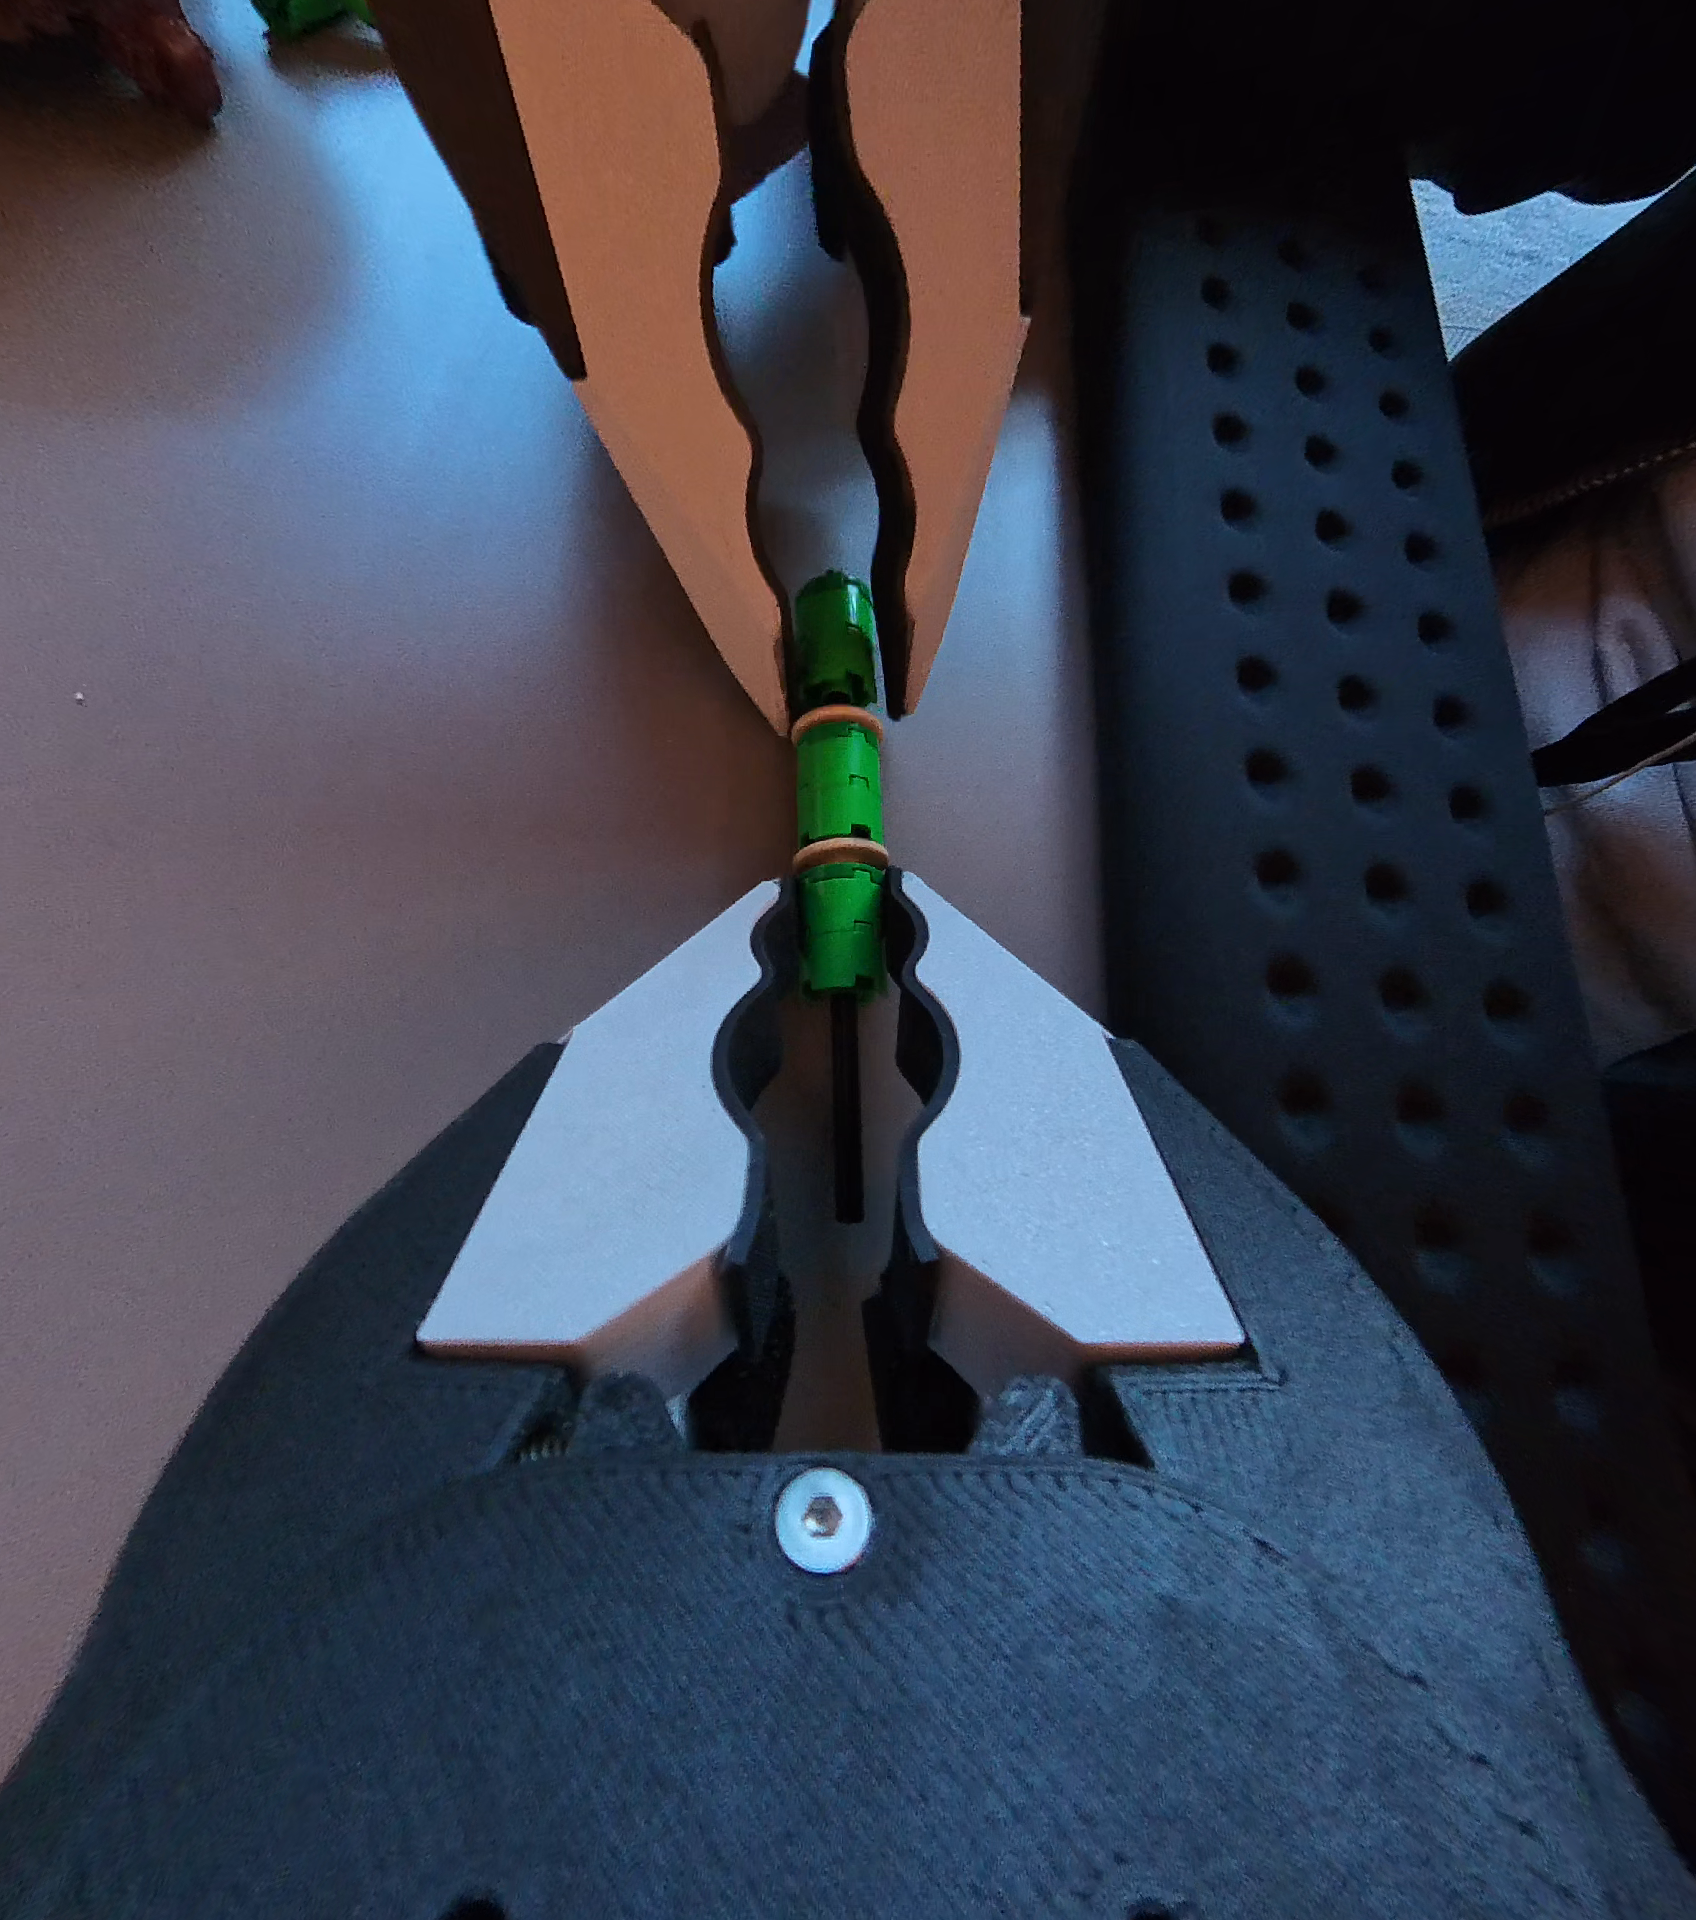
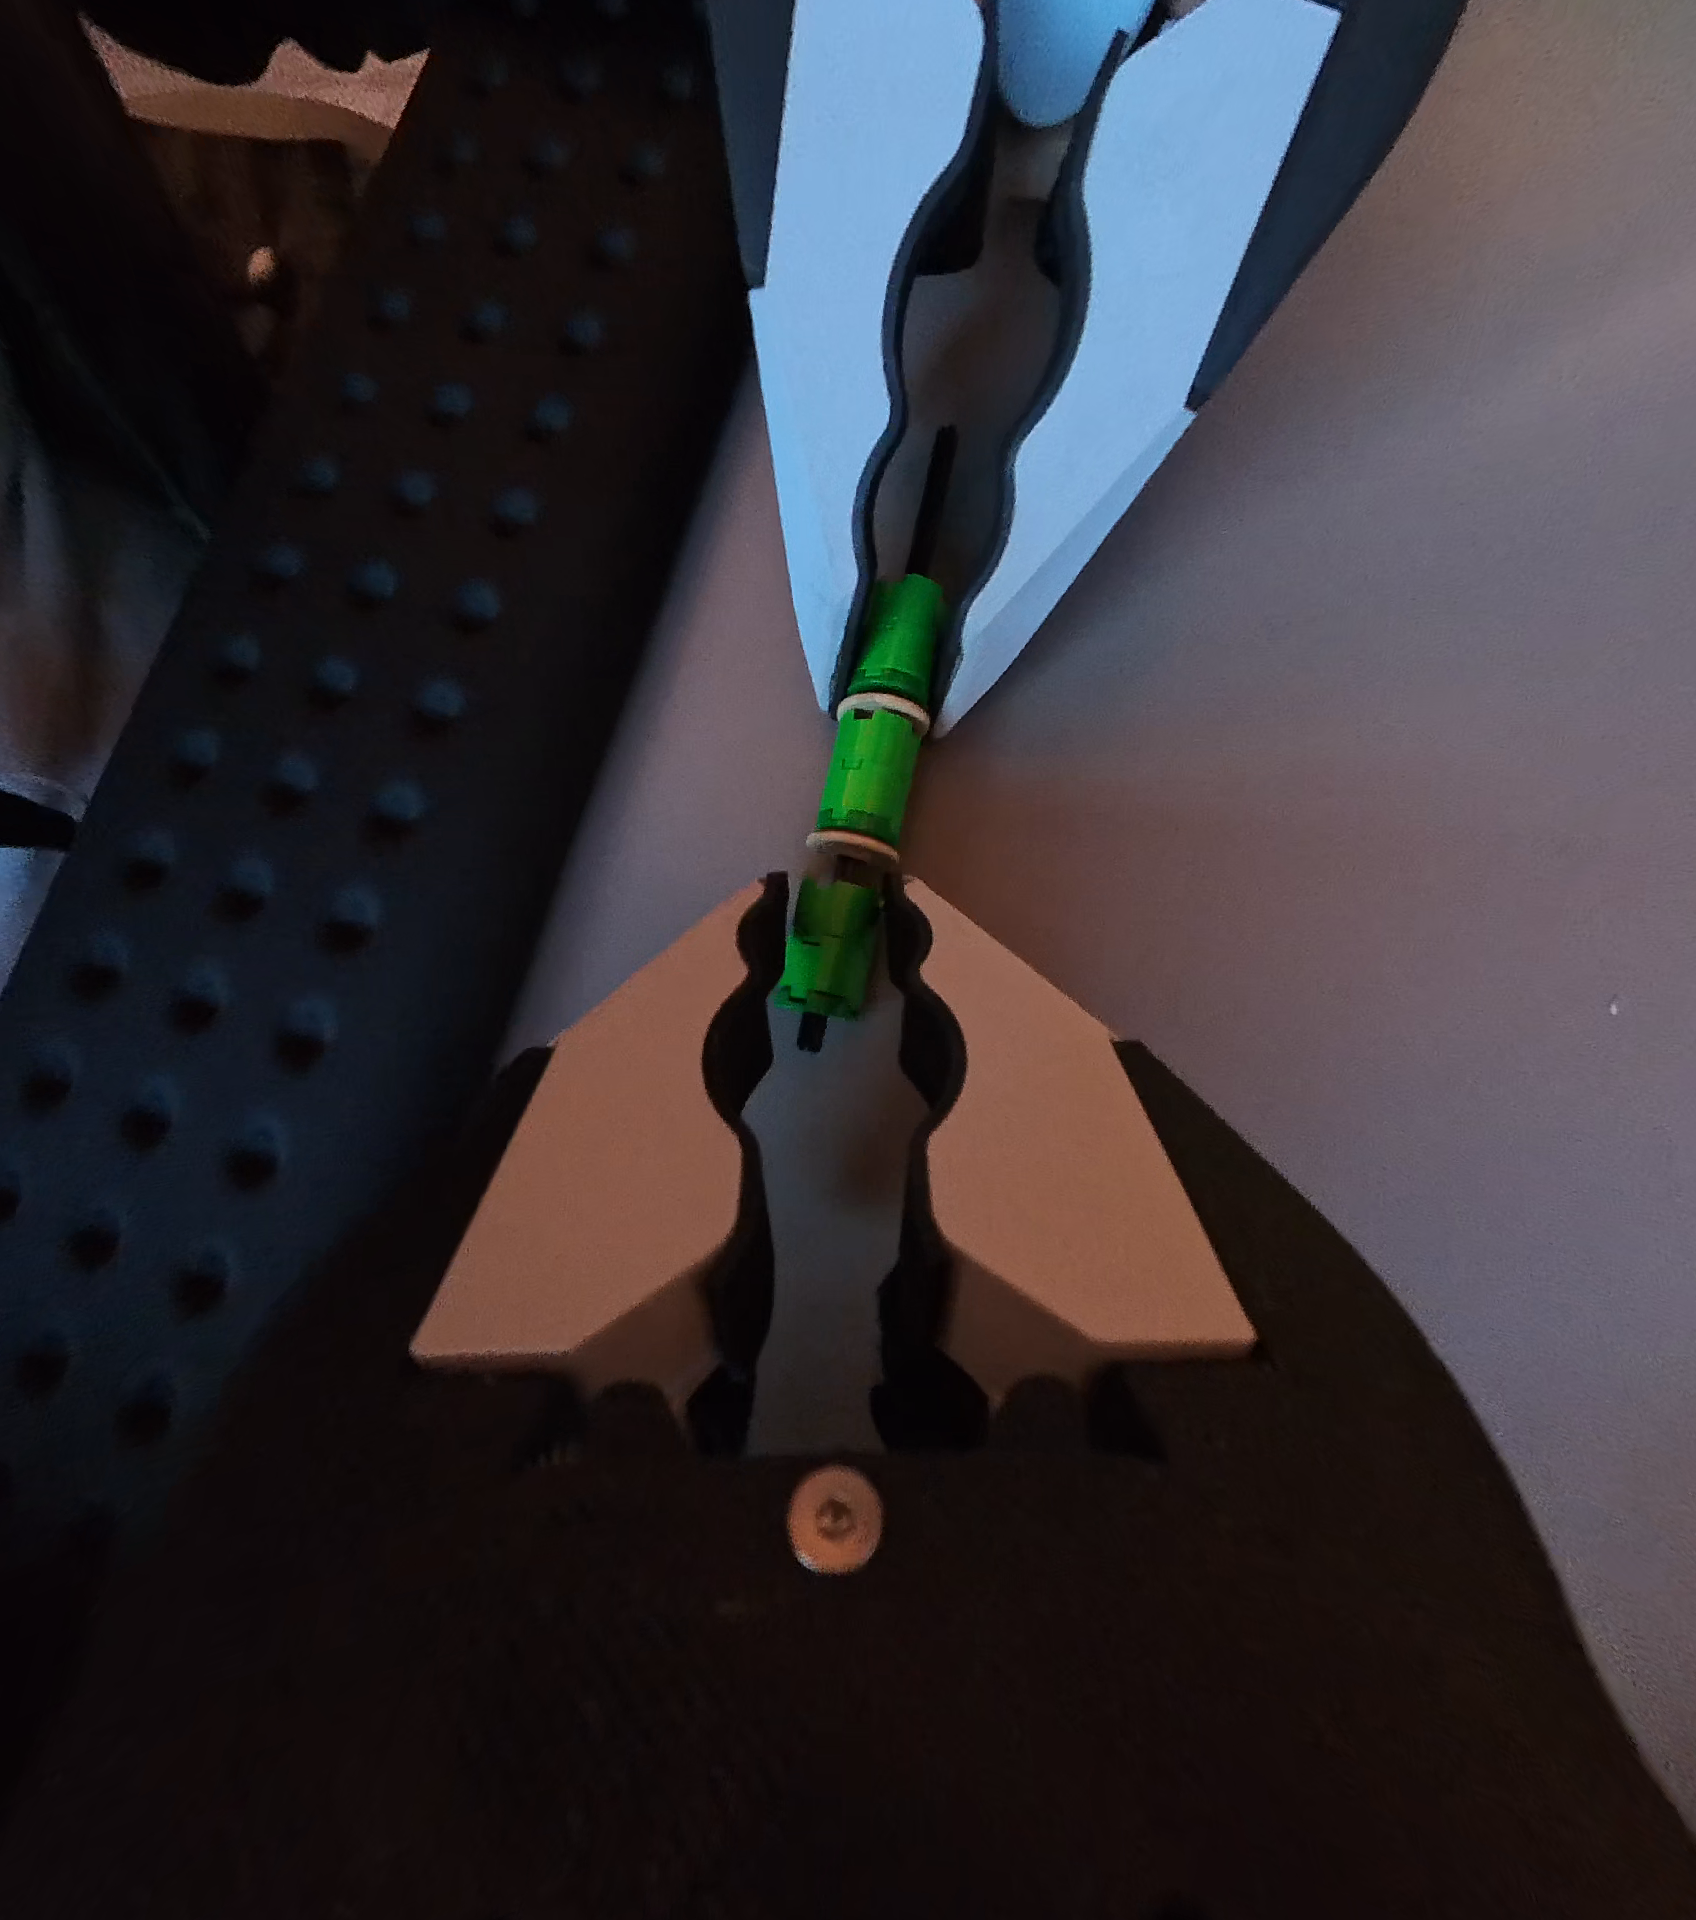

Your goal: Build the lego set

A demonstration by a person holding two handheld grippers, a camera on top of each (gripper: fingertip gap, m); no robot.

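A thin black axle (image 1: pixel 845 1122) carries three green round lego pieces (image 1: pixel 837 790) with tan rings (image 1: pixel 841 856) between them. My left gripper (image 1: pixel 836 904) is shut on the near green piece; the axle's bare end runs back between its fingers. My right gripper (image 1: pixel 836 675) faces it from above in the left wrist view and is shut on the far green piece. In the right wrist view my right gripper (image 2: pixel 833 914) grips a slightly tilted green piece (image 2: pixel 828 951), with a small gap to the middle piece (image 2: pixel 870 779). The left gripper (image 2: pixel 891 686) holds the other end.
A pale table surface (image 1: pixel 252 727) lies under the grippers. A black perforated chair back (image 1: pixel 1343 727) stands at its edge, also in the right wrist view (image 2: pixel 304 727). More green lego pieces (image 1: pixel 309 16) lie far off at the top left. Grey fabric (image 1: pixel 1675 779) shows beyond the chair.
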